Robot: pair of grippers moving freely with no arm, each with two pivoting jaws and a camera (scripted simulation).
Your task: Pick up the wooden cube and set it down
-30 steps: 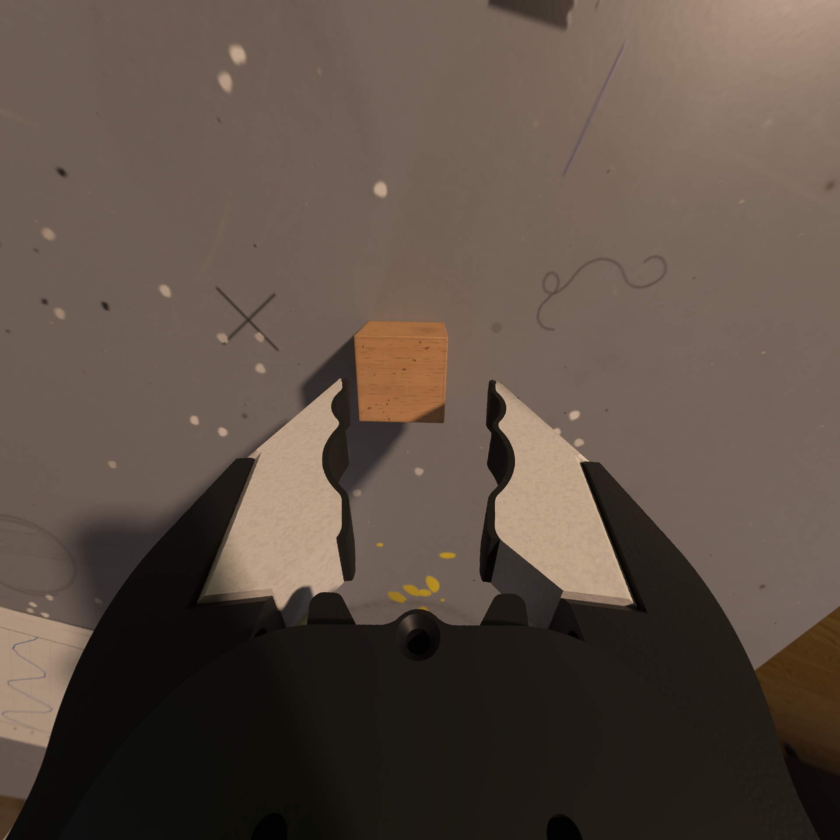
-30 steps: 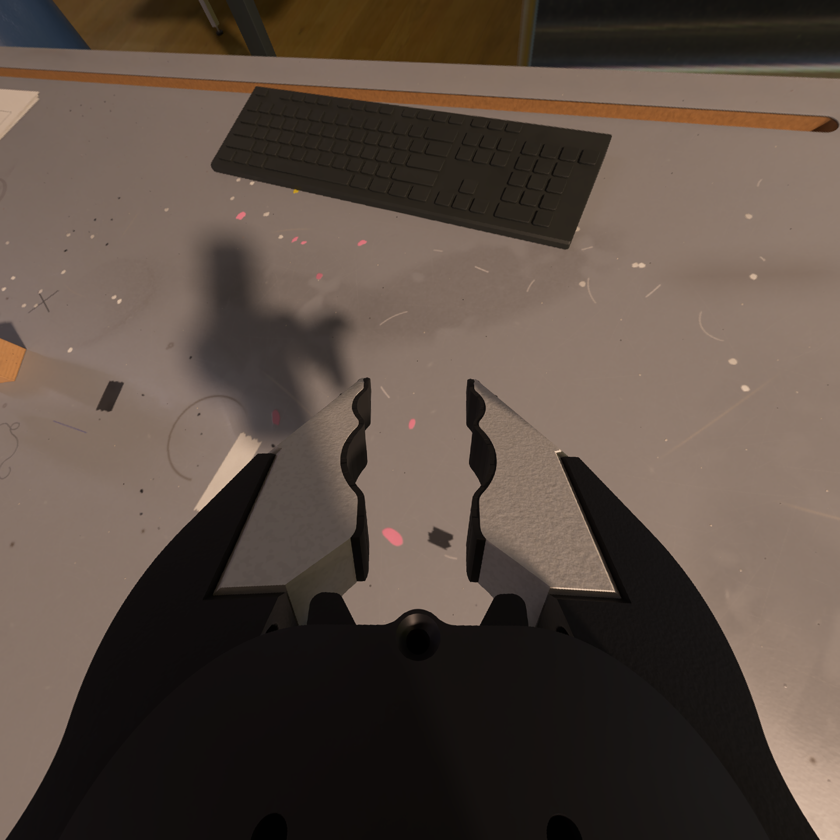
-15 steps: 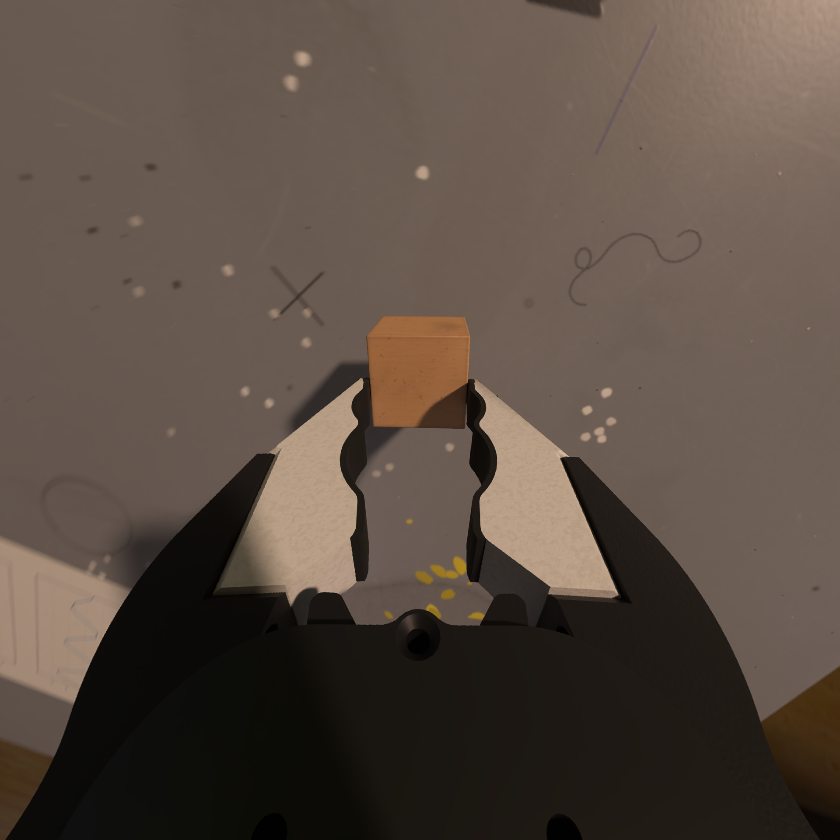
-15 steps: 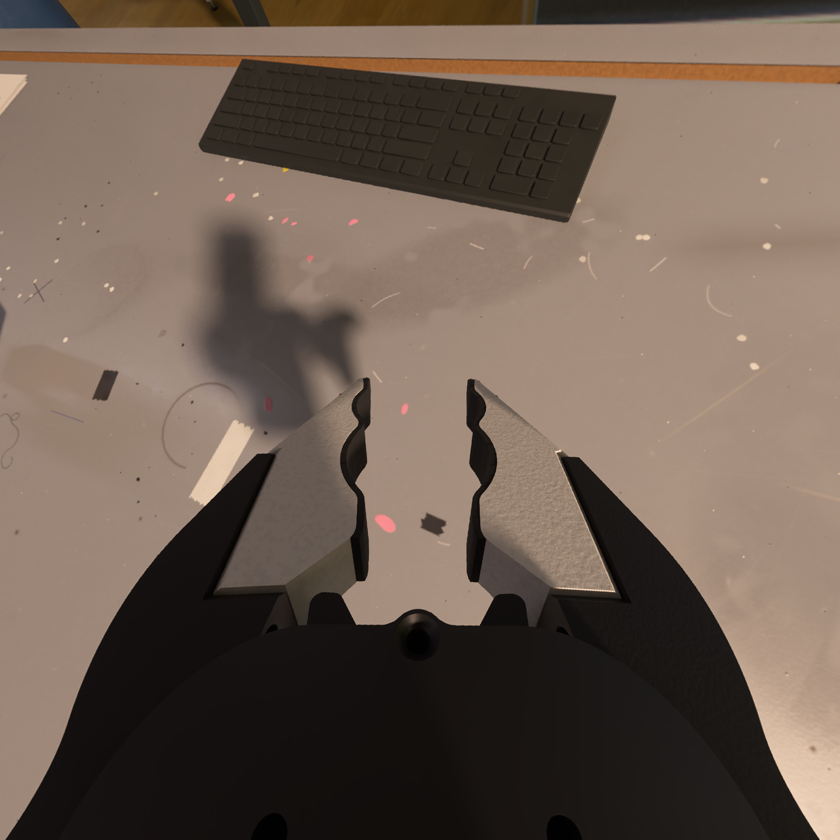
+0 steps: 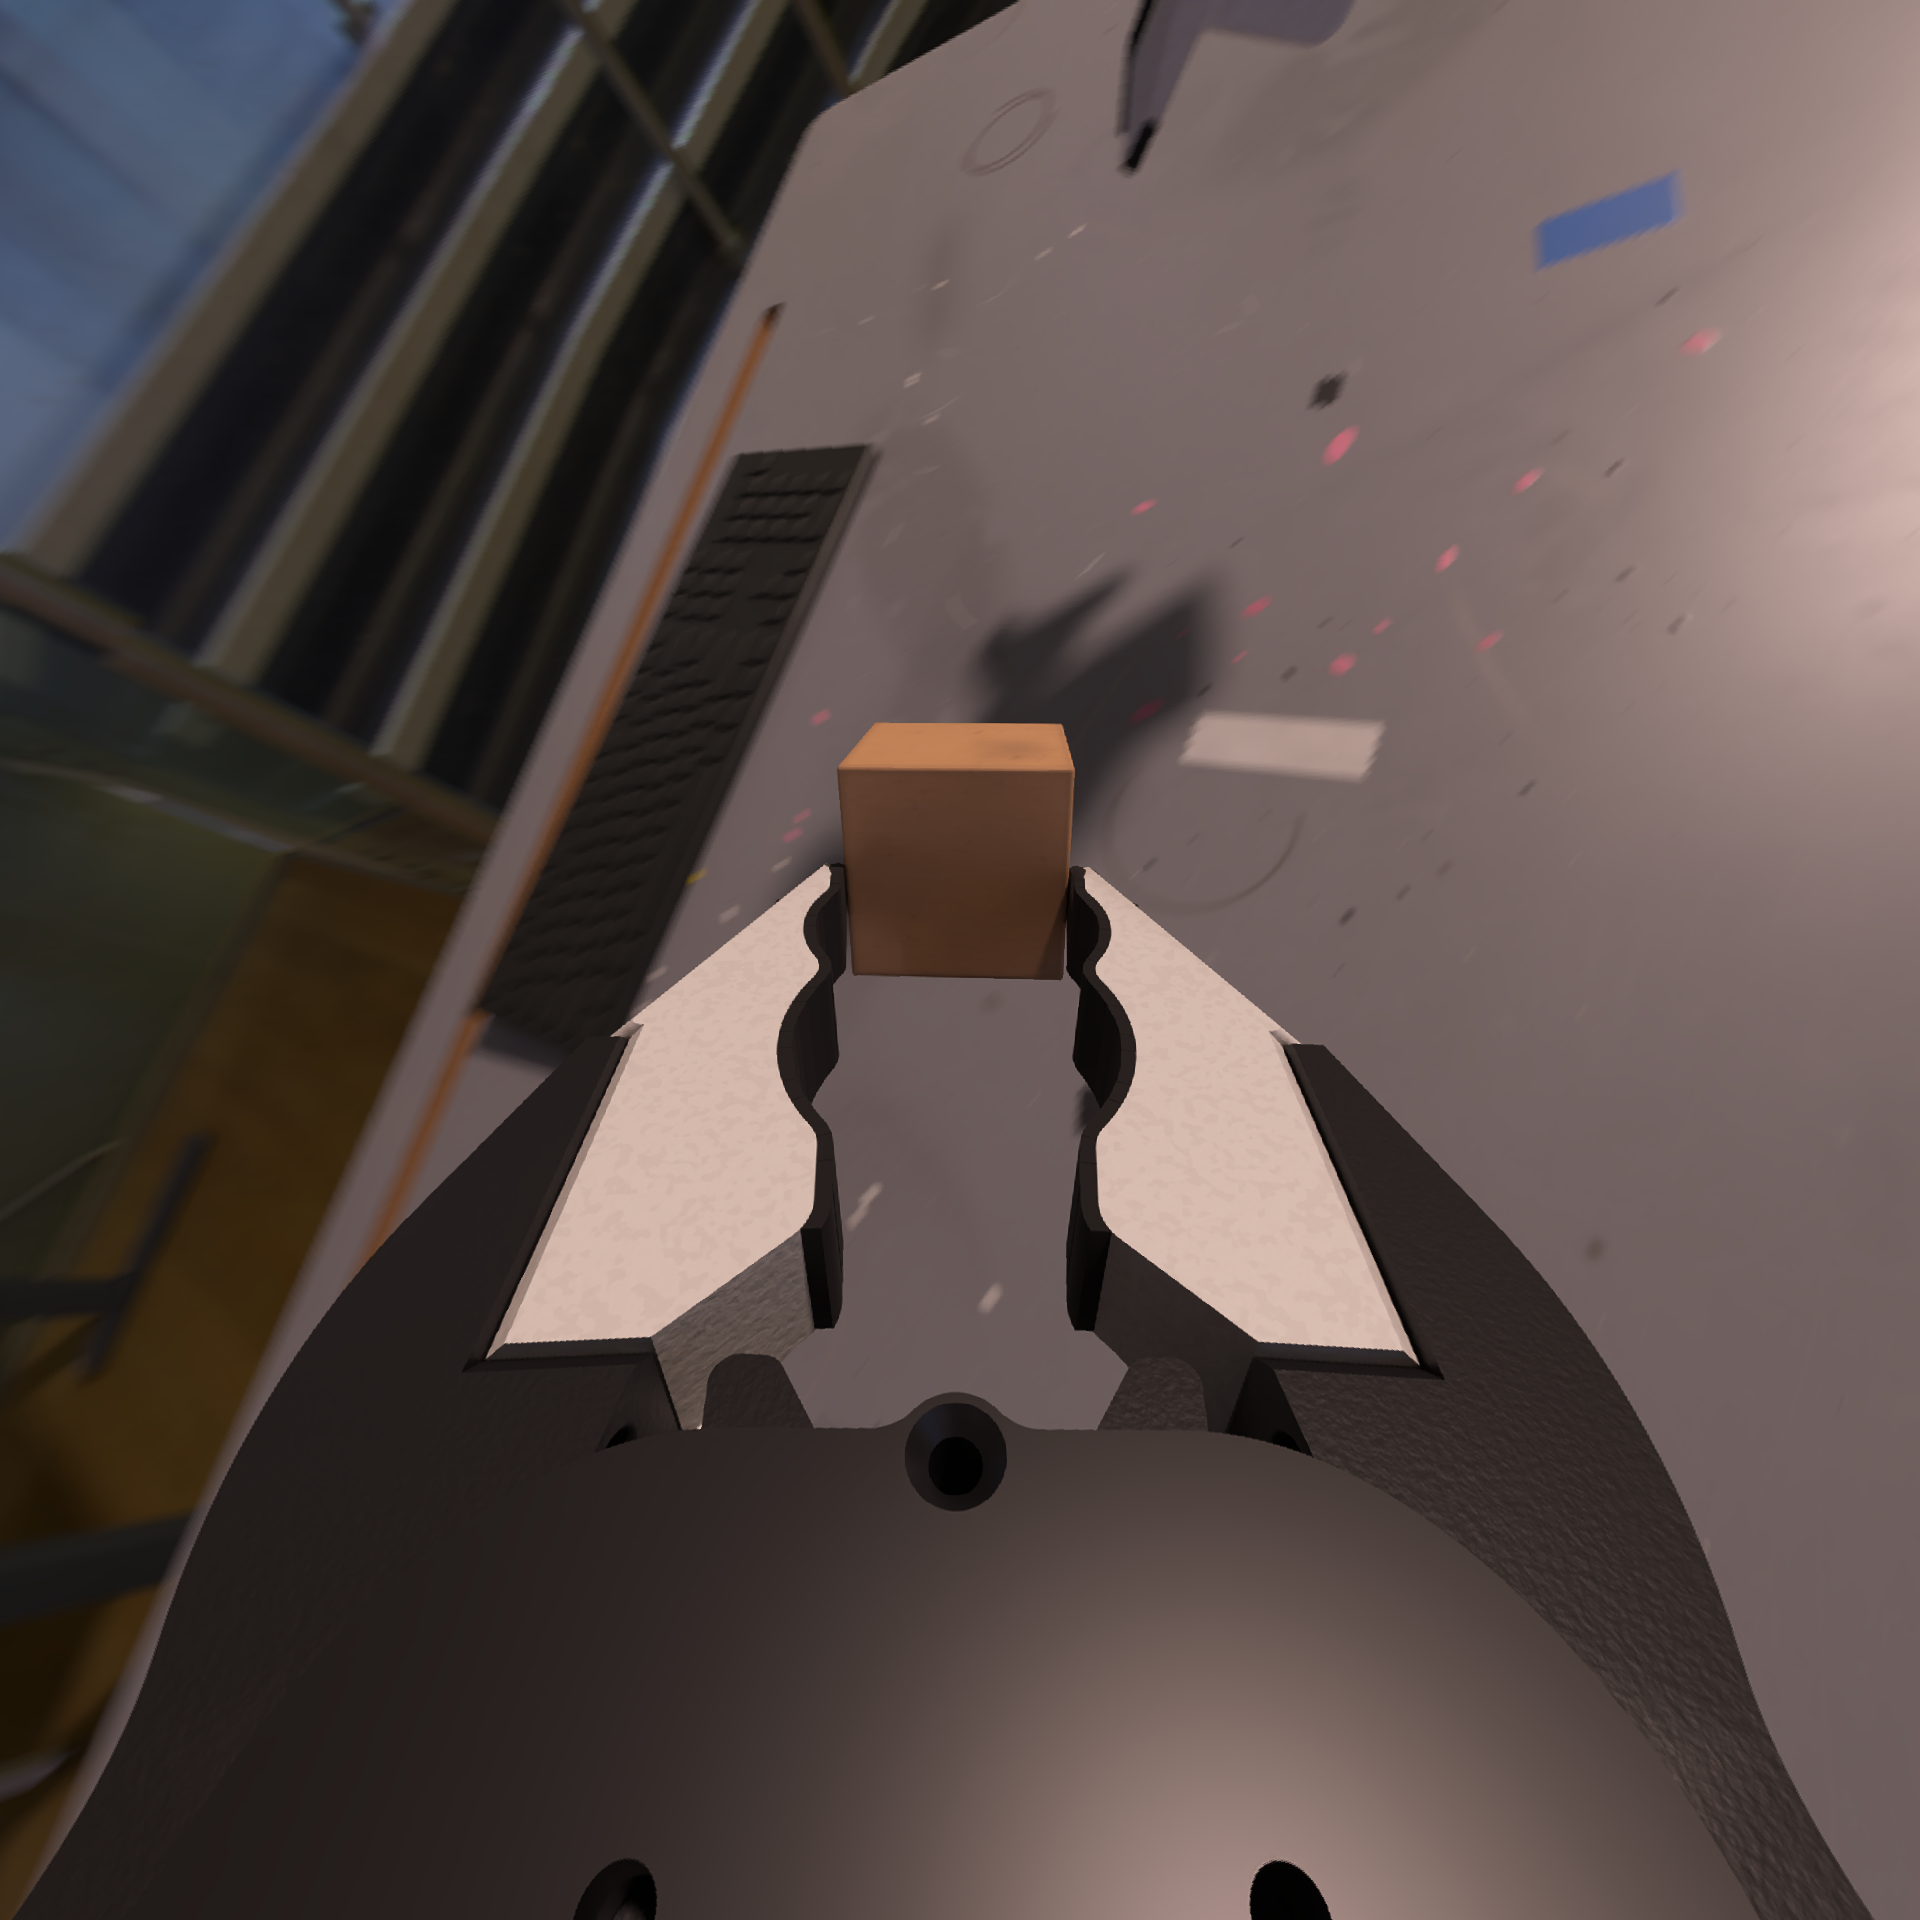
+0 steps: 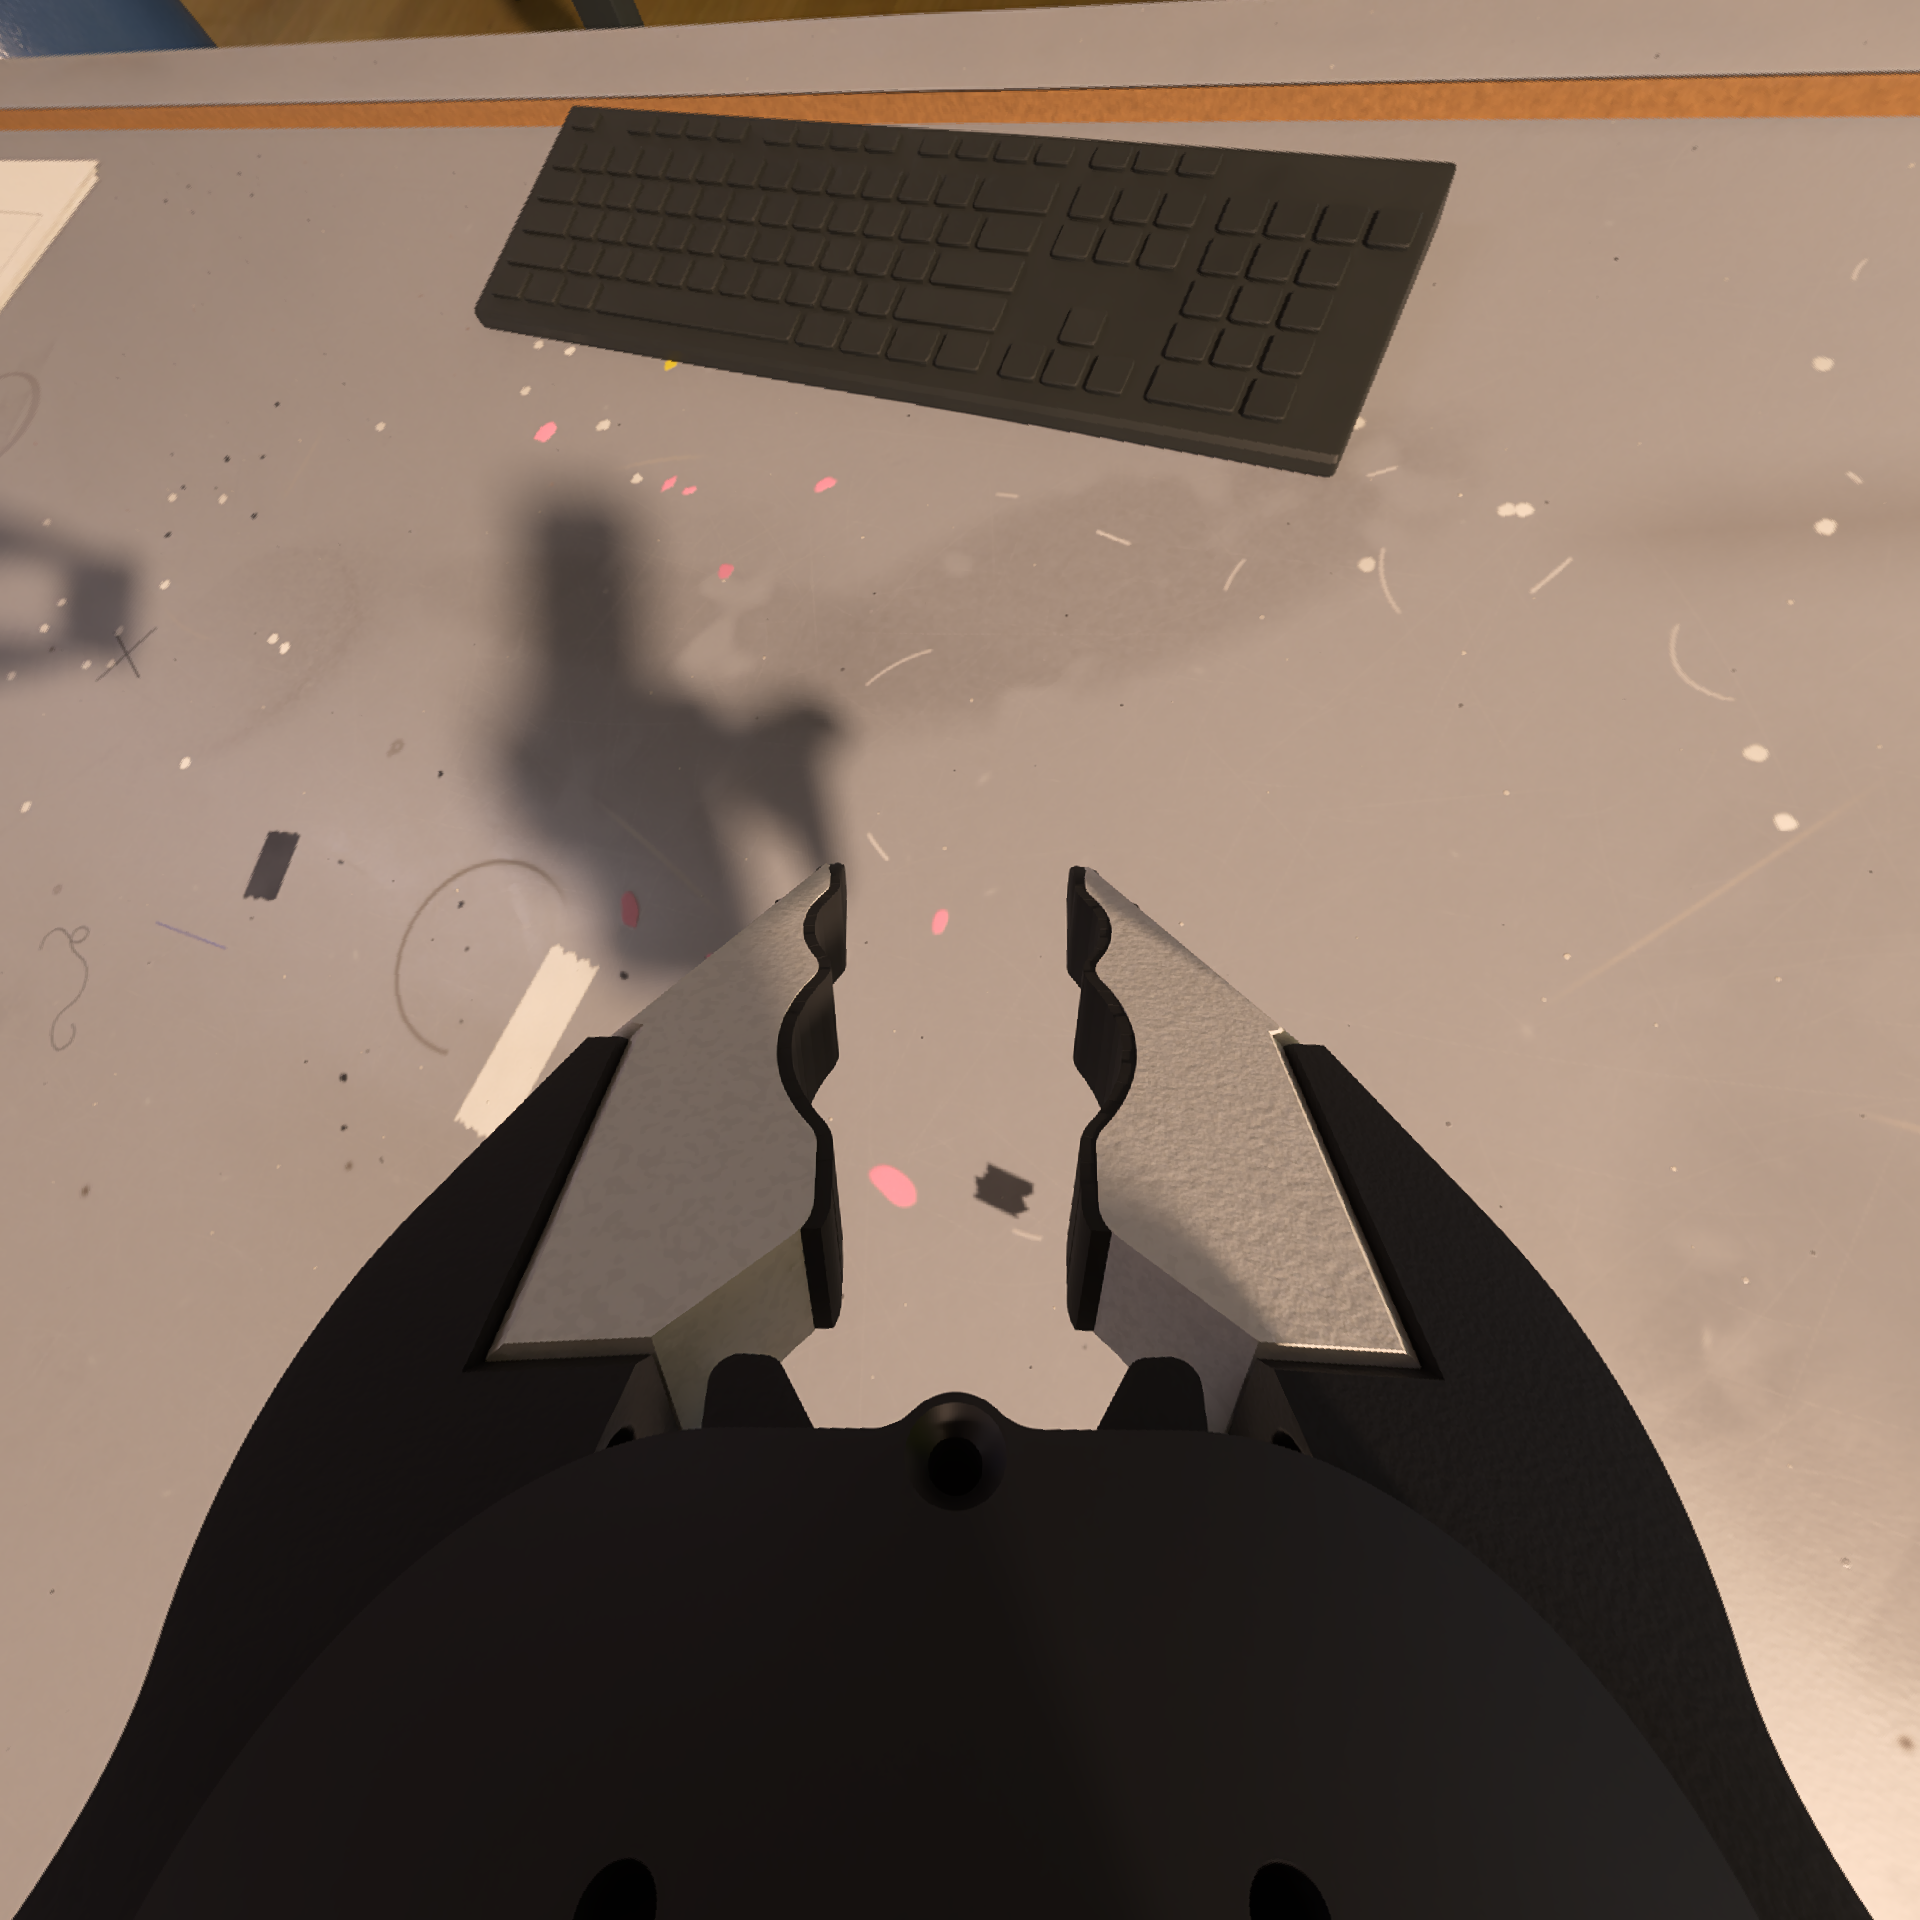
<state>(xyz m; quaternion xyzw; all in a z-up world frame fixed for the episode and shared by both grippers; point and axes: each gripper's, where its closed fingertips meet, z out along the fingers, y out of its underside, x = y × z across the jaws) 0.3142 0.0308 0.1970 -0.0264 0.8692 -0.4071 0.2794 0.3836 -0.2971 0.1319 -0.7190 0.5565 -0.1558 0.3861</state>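
The wooden cube (image 5: 956, 852) is a small brown block pinched between the tips of my left gripper (image 5: 956, 899), which is shut on it and holds it in the air above the grey table (image 5: 1558, 935). The left wrist view is tilted and blurred, looking across the table. My right gripper (image 6: 956, 904) hovers above the table with its jaws apart and nothing between them. The cube does not show in the right wrist view.
A black keyboard (image 6: 966, 281) lies near the table's far edge, also in the left wrist view (image 5: 717, 717). Tape strips (image 6: 530, 1039) and paint specks mark the table. A white sheet (image 6: 36, 218) lies at far left. The table edge (image 5: 582, 790) drops to the floor.
My left gripper closed on the cube, then lifted it and swung round, so its view now looks across the table toward the keyboard. The right gripper drifted slightly.
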